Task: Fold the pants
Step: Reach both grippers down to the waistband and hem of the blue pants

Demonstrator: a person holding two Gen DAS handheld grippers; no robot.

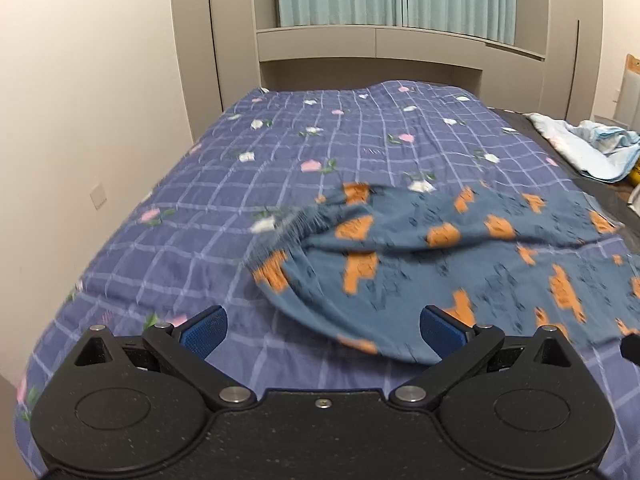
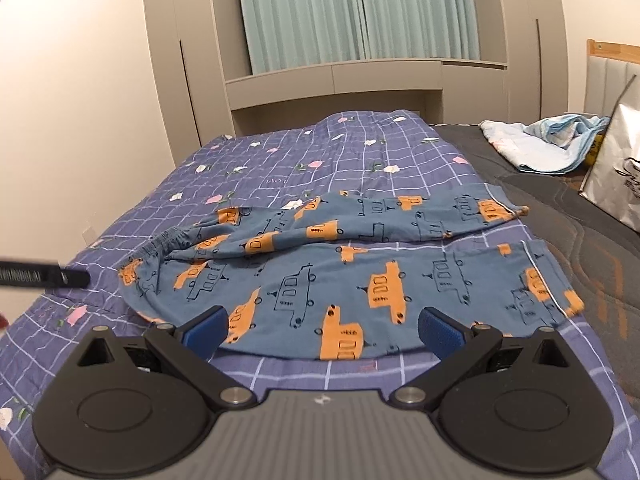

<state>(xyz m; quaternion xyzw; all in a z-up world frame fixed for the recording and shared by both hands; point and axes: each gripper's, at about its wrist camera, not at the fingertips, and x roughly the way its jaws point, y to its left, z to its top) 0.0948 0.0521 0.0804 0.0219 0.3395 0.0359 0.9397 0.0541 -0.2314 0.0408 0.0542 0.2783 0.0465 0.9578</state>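
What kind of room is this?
Most likely a bedroom: there's a bed with a flowery checked cover, curtains behind it, and pants spread on top.

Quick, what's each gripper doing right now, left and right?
Left gripper: open, holding nothing, near the pants.
Right gripper: open, holding nothing.

Pale green curtains [image 2: 360, 12] (drawn), beige walls [image 1: 80, 100]
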